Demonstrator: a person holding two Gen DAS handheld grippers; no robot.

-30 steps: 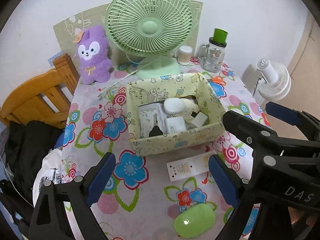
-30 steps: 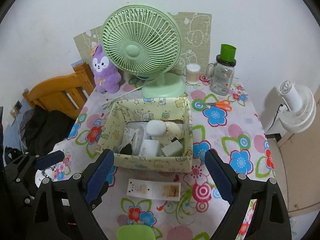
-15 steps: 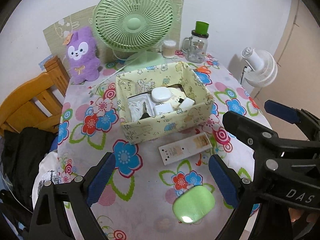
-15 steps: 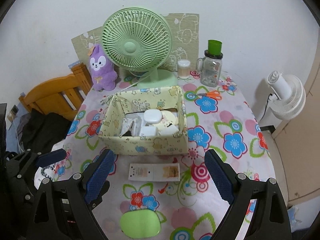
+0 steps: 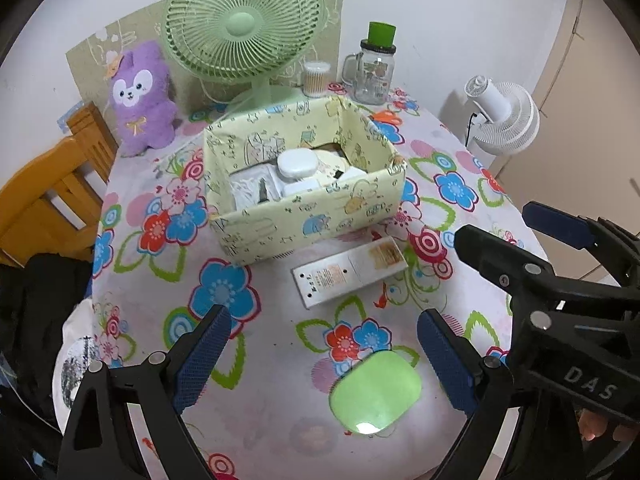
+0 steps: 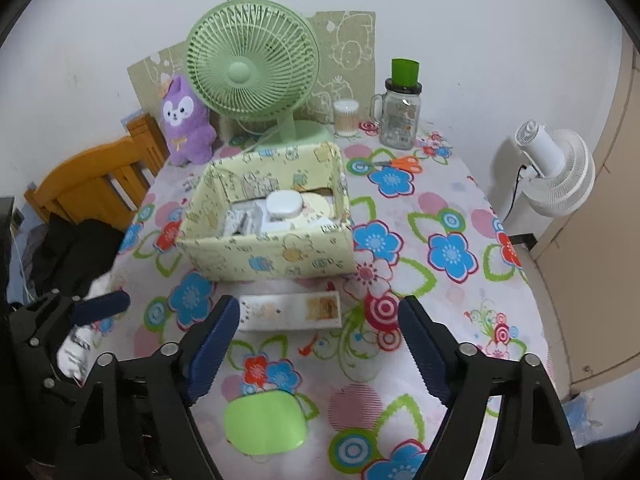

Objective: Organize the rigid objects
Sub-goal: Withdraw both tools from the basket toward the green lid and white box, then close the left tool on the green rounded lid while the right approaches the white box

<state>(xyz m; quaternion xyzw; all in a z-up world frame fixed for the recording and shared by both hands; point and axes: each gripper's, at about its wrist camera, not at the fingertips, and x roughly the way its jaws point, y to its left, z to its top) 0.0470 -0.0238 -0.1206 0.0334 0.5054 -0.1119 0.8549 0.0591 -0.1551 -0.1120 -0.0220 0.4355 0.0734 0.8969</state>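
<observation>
Flowered cloth covers the table (image 6: 460,208), with free room at the right of the frame up to its edge. At centre stands the yellow box (image 6: 276,258), already holding white things. Below it, apart, lies the flat white box (image 6: 290,312), nearer than before; the green case (image 6: 264,422) lower. Right gripper (image 6: 318,346) has just been closing, holding nothing; left gripper (image 5: 322,354) gapes empty.
</observation>
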